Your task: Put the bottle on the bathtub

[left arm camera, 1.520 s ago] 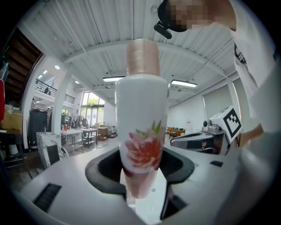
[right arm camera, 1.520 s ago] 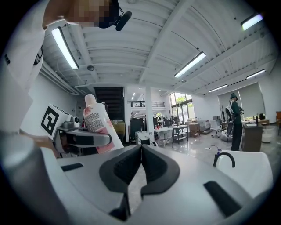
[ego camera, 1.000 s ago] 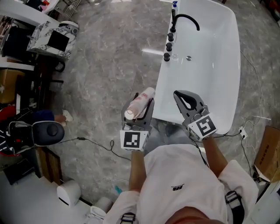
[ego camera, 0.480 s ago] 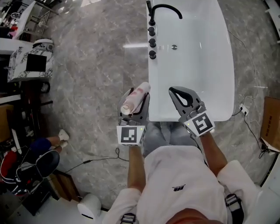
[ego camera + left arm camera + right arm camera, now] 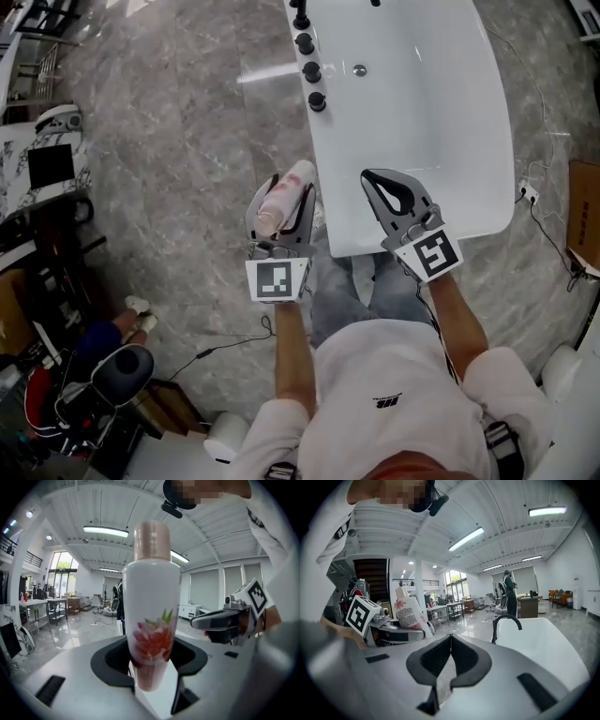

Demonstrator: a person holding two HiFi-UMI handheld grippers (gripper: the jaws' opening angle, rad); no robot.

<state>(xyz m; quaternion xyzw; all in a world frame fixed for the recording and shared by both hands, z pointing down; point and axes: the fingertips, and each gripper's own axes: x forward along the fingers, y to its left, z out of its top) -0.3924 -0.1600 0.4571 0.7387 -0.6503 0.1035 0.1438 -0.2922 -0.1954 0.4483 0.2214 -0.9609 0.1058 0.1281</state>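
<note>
Bottle [image 5: 152, 616], clamped by its base in the left gripper [image 5: 287, 199], is pointing cap-first toward frame top, just left of the bathtub [image 5: 422, 122] rim at centre, while the right gripper [image 5: 377, 180] is hovering empty, jaws pressed together.

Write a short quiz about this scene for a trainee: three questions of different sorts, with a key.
1. True or false: the right claw is shut and empty.
2. What holds the bottle? A: the left claw; B: the right claw; C: nothing, it stands free.
3. Fill in: the bathtub is ____ in colour.
Key: 1 true; 2 A; 3 white.
</note>
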